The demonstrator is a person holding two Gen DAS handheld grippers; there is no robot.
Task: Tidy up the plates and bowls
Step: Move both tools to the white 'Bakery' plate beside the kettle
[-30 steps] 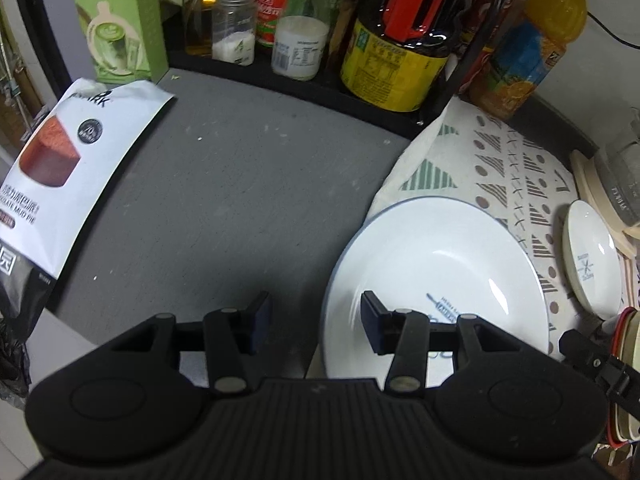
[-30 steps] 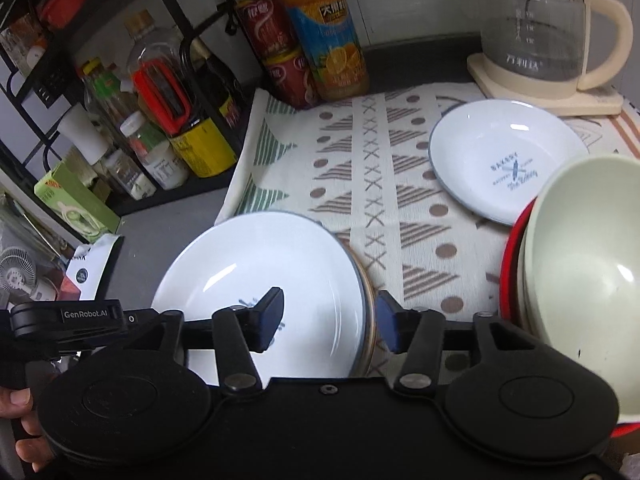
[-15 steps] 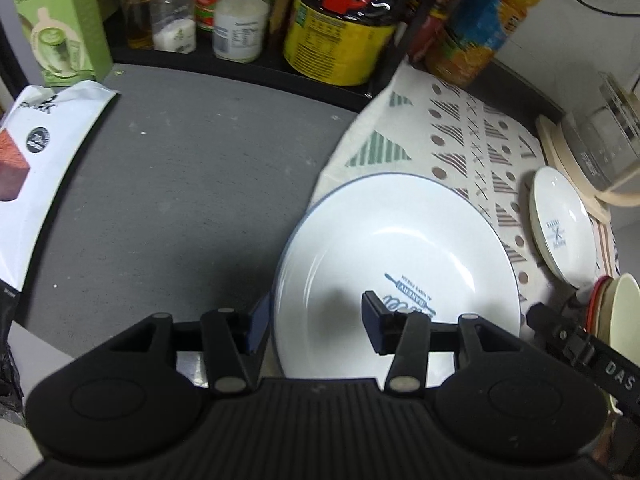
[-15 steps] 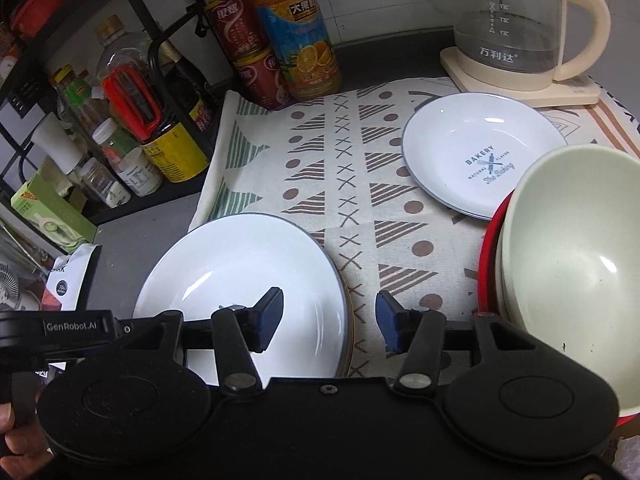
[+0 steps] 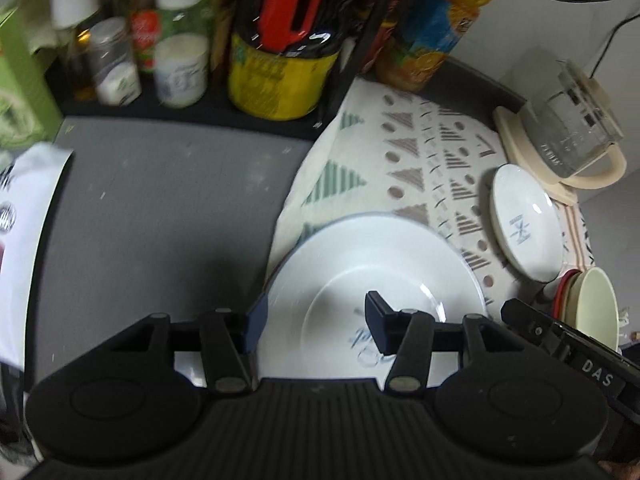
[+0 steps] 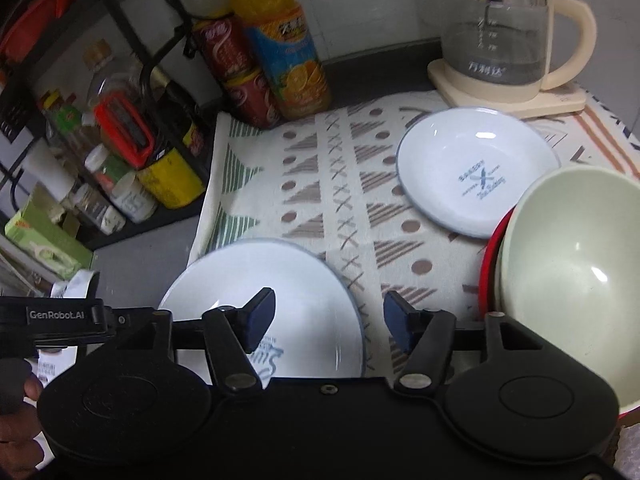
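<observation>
While both of my hand-held grippers hover over the large white plate (image 5: 372, 264), the risks stand as follows. Item: large white plate, lying half on the patterned cloth (image 6: 320, 184) and half over the grey tabletop (image 5: 160, 208), its near-left rim between the fingers of my left hand-held gripper (image 5: 312, 320), its right rim between those of my right hand-held gripper (image 6: 328, 316). Both sets of jaws are opening, and as far as I can judge no pad presses on the plate, so neither has hold of anything; the left view is blurred, which limits certainty. Hazard: closing on the glazed rim from one side only could tip or skid the plate off the cloth edge. Item: small white plate (image 6: 476, 172), flat on the cloth near the glass kettle (image 6: 504, 36). Hazard: stacking it under or over the large plate off-centre would leave a rocking pile. Item: cream bowl (image 6: 568, 272), nested in a red bowl (image 6: 490, 256), just beside my right hand-held gripper. Hazard: a sideways swing of that arm could knock the nest. Item: bottles and jars on the rack (image 5: 280, 80) behind. Hazard: a high carry toward them risks a clip.
</observation>
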